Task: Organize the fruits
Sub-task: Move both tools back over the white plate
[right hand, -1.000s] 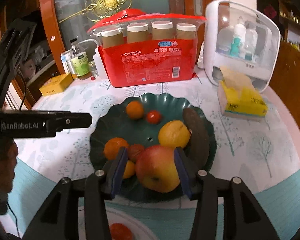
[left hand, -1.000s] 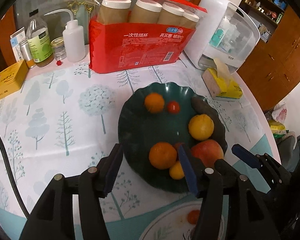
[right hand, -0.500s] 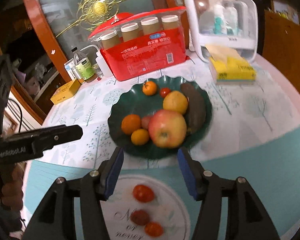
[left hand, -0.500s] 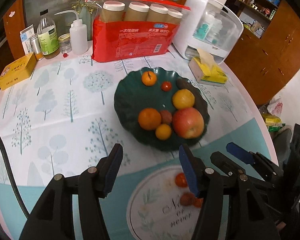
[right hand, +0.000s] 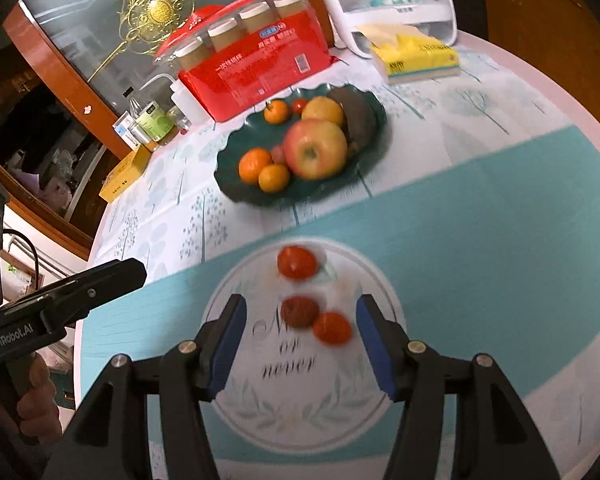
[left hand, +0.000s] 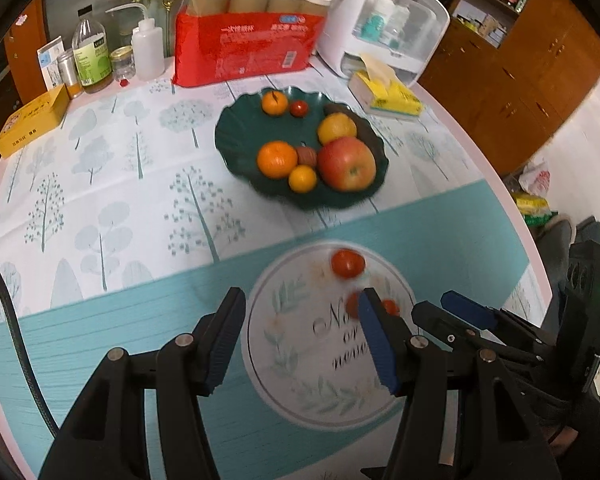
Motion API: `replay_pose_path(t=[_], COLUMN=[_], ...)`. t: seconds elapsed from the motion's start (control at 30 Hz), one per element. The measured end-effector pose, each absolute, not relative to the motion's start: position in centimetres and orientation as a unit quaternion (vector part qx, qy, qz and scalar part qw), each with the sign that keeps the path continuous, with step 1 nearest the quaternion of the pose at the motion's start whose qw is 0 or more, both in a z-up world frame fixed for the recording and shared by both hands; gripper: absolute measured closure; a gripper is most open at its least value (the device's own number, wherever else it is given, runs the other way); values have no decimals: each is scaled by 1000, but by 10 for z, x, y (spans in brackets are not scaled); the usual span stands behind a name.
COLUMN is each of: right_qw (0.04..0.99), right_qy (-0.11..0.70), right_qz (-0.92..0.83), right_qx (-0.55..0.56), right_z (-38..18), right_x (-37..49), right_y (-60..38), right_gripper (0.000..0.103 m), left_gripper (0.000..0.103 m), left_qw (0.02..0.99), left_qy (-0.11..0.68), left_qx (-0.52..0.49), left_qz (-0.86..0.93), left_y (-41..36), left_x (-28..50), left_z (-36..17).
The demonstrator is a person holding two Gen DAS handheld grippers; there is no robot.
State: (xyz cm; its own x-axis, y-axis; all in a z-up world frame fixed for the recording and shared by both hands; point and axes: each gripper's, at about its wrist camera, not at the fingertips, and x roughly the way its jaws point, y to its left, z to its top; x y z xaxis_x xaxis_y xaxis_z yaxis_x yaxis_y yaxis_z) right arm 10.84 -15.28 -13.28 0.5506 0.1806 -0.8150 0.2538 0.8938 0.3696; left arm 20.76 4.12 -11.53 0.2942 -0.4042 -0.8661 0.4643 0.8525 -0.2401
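Observation:
A dark green scalloped plate (left hand: pixel 236 136) (right hand: pixel 228 164) holds a red apple (left hand: pixel 346 163) (right hand: pixel 315 149), oranges (left hand: pixel 277 159) (right hand: pixel 254 164), a yellow fruit (left hand: pixel 337 129), a small tomato (left hand: pixel 299 108) and a dark long fruit (right hand: pixel 358 118). A white printed plate (left hand: pixel 300 360) (right hand: pixel 284 392) near me holds three small red fruits (right hand: pixel 297 262) (right hand: pixel 299 311) (right hand: pixel 332 328). My left gripper (left hand: pixel 300 334) is open and empty above the white plate. My right gripper (right hand: pixel 298 338) is open and empty, its jaws on either side of two of the red fruits, above them.
A red pack of paper cups (left hand: pixel 248 40), a white dispenser box (left hand: pixel 384 24), a yellow tissue pack (left hand: pixel 388 94), bottles and jars (left hand: pixel 94 60) and a yellow box (left hand: pixel 32 120) stand along the table's far side. The table edge curves at the right.
Both grippers have pulled back from the green plate toward the near edge. The apple now rests on the green plate, and the white plate with red fruits is under the grippers.

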Motion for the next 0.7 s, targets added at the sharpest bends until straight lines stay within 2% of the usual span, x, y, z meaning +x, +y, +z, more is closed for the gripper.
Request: replay_pose_path(t=[0.33, 0.53, 0.7], right_qw=[850, 867, 878], right_qy=[470, 454, 441], right_qz=[-60, -74, -75], right_qx=[229, 193, 171], right_z=[-143, -144, -150], right_x=[69, 58, 57], right_y=[-130, -121, -120], right_gripper=[45, 45, 45], left_gripper=[42, 34, 33], left_qw=[784, 777, 767], left_qy=[551, 557, 569], left_qx=[47, 63, 80], left_qz=[-283, -286, -286], left_y=[52, 47, 37], left_x=[189, 189, 194], left_z=[-131, -134, -138])
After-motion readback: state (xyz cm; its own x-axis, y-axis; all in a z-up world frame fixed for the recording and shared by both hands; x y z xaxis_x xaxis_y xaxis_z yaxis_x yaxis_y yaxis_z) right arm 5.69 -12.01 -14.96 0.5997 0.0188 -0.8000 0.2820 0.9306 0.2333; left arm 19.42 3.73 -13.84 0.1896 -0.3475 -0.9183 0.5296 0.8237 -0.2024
